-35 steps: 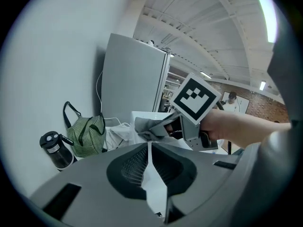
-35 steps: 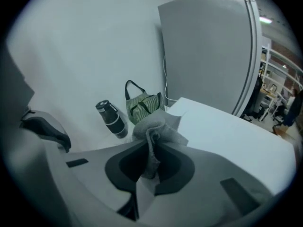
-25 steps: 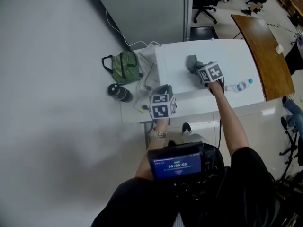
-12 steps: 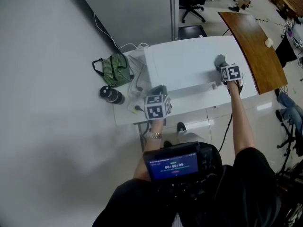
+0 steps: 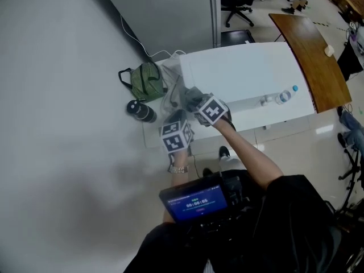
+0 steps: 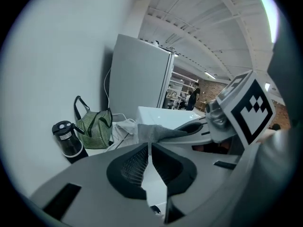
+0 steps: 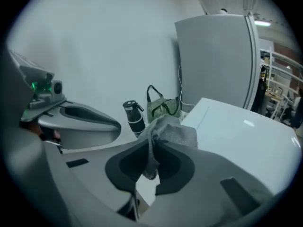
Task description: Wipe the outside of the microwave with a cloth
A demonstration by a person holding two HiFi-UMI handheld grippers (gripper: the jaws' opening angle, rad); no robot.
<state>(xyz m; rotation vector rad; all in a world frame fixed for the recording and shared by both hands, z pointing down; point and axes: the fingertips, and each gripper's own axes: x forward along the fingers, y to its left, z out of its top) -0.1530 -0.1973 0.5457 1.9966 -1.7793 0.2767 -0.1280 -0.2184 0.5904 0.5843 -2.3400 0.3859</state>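
The right hand-held gripper (image 7: 152, 148) has its two jaws closed tight on a grey cloth (image 7: 173, 131). One bit of the cloth hangs down between the jaws, and the rest is bunched up over their tips. The cloth is right by the near left corner of the white microwave (image 5: 239, 73), which looks like a big white box sitting on the white table (image 5: 267, 118). It is hard to tell if the cloth is touching the microwave or is just beside it. The left hand-held gripper (image 6: 149, 148) has its jaws pressed together with nothing between them. It is held just to the left of the right one, close to the front left part of the table. In the left gripper view, the cloth and the other gripper's jaw show just past its tips. A green striped bag (image 5: 149, 79) with black handles sits on the table to the left of the microwave. A black flask (image 5: 141, 111) stands beside the bag, nearer the front edge. Some white cables (image 5: 170, 95) lie between the bag and the microwave. A clear water bottle (image 5: 281, 98) with a blue cap lies on its side in front of the microwave, far over to the right. A tall grey cabinet (image 5: 165, 10) stands behind the table.
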